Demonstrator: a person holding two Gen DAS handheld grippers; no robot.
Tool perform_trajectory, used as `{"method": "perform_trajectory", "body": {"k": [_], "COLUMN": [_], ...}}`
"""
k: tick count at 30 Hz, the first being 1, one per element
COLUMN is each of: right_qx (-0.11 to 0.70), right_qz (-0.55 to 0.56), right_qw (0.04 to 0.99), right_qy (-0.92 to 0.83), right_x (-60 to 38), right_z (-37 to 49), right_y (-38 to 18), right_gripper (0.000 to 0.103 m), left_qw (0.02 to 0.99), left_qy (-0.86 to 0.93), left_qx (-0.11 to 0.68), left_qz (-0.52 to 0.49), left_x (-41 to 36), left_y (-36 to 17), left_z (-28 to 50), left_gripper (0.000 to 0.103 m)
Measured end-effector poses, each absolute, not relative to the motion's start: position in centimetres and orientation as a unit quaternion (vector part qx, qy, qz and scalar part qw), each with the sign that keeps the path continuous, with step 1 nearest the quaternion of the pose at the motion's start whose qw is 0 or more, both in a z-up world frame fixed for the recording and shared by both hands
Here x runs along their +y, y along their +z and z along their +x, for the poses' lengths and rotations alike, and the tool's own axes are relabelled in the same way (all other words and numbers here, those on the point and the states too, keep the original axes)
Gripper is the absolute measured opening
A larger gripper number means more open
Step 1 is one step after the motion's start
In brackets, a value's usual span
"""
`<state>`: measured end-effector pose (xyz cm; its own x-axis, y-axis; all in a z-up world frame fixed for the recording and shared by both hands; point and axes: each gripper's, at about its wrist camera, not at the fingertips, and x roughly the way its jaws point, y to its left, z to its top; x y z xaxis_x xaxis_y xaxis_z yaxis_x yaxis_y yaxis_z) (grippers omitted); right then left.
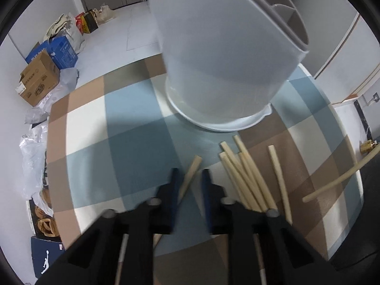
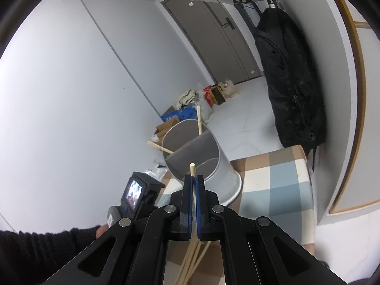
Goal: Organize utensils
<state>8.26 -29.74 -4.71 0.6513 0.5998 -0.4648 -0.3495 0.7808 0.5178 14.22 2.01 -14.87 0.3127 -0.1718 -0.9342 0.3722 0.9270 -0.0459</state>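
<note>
A white cylindrical utensil holder point(image 1: 225, 59) with divided compartments stands on the checked tablecloth point(image 1: 133, 142). Loose bamboo chopsticks point(image 1: 244, 178) lie in front of it. My left gripper point(image 1: 191, 178) points down at the table with its jaws apart, and one chopstick point(image 1: 193, 166) lies slanted between them, its lower part passing under the left finger. My right gripper point(image 2: 194, 178) is shut on a single chopstick point(image 2: 192, 167) whose tip sticks out toward the holder point(image 2: 201, 156). Two chopsticks point(image 2: 199, 118) lean inside the holder.
A black bag point(image 2: 289, 83) hangs on the wall by the table's far right corner. Cardboard boxes point(image 1: 39, 78) and plastic bags sit on the floor past the table's left edge. A dark sleeve point(image 2: 47, 249) holds the left gripper's handle, low left in the right wrist view.
</note>
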Motion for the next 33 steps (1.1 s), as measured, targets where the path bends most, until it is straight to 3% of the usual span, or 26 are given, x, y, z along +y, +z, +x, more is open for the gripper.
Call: {"method": "perform_trajectory", "body": {"k": [5, 17, 26, 33], "right_qx": [0.318, 0.296, 0.267, 0.247], "right_qz": [0.188, 0.174, 0.158, 0.148], "right_qw": [0.89, 0.897, 0.903, 0.908], "right_qy": [0.265, 0.28, 0.296, 0.305], "right_x": [-29.8, -28.6, -27.4, -26.7], "right_z": [8.1, 8.1, 9.5, 11.4], "right_y": [-4.2, -1.8, 1.9, 4.7], "right_gripper": [0.002, 0.002, 0.002, 0.002], "left_qw": [0.815, 0.887, 0.924, 0.931], "left_qy": [-0.161, -0.137, -0.157, -0.174], "left_qx": [0.552, 0.44, 0.344, 0.316], "left_qz": [0.074, -0.012, -0.065, -0.05], "left_x": [1.9, 4.2, 4.5, 3.7], "left_y": [-14.2, -4.4, 3.1, 5.8], "left_z": [13.6, 8.5, 9.8, 10.8], "left_gripper": [0.002, 0.002, 0.002, 0.001]}}
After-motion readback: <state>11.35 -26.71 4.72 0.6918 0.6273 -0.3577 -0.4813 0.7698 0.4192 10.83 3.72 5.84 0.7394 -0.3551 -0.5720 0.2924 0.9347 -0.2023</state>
